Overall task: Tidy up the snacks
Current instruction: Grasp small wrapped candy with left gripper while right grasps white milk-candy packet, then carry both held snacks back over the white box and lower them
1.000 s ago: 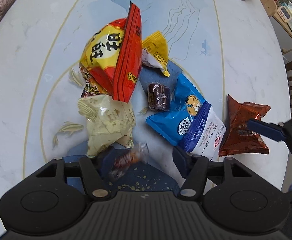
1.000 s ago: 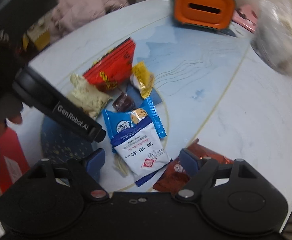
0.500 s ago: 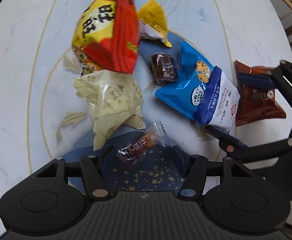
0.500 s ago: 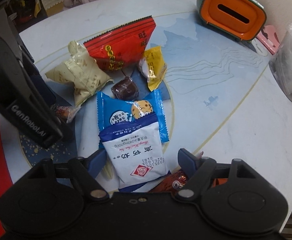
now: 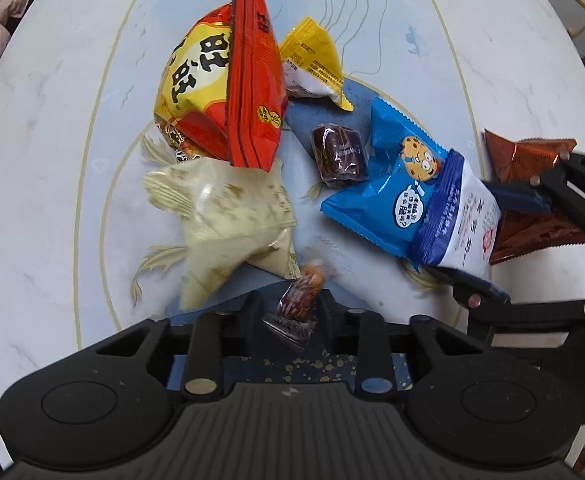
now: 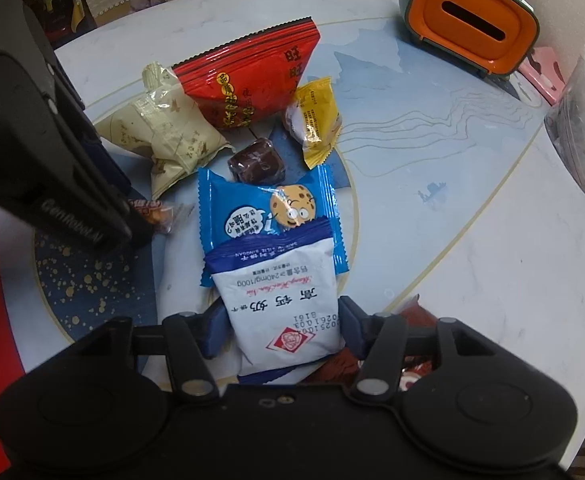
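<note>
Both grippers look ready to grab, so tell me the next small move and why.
Probably shut the right gripper on the blue and white biscuit packet: its white end lies between the open fingers but is not pinched yet. The left gripper already has the small candy between its fingers.

The left tool (image 6: 104,216) reads "GenRobot.AI"; the blue biscuit packet (image 6: 276,256) shows "240mg/100g"; the red bag (image 5: 228,92) bears "旺旺".

left gripper (image 5: 290,312) jaws pinch a small wrapped candy (image 5: 297,309) beside the cream packet (image 5: 228,220).
</note>
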A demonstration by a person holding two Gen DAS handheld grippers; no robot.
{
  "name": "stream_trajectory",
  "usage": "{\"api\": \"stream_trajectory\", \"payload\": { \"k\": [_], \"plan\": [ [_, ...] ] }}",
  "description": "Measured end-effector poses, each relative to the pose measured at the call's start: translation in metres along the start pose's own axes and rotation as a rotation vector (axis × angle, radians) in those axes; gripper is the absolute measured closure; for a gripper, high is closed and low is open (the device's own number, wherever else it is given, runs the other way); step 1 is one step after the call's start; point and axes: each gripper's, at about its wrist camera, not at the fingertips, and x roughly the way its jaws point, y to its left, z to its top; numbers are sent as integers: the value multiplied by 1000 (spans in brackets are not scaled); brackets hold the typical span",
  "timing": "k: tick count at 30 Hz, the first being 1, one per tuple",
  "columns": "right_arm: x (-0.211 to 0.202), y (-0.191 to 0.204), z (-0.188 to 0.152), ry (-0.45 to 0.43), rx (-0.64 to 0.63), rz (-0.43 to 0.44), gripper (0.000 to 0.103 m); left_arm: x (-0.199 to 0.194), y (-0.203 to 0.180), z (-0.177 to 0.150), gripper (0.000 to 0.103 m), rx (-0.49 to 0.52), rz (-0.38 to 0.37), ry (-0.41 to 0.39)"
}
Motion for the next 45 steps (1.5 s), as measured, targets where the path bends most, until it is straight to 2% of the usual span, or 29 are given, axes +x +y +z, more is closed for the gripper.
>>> {"api": "stream_trajectory", "payload": {
  "k": [3, 12, 21, 33, 45],
  "plan": [
    [-6, -1, -4, -5, 43, 8, 51, -1, 5, -2, 79, -25, -6, -4],
    [-37, 0, -12, -53, 159, 56, 52, -8, 19, -13, 80, -89, -51, -19],
    [-80, 12, -18, -102, 227, 53, 52, -47, 31, -36, 80, -108, -130, -57],
    [-165, 51, -23, -185, 307, 41, 52, -133, 28, -79, 80, -45, -178, -175],
    [-250, 109, -32, -239, 340, 13, 52, -222, 29, -148, 80, 57, -176, -272]
  ]
}}
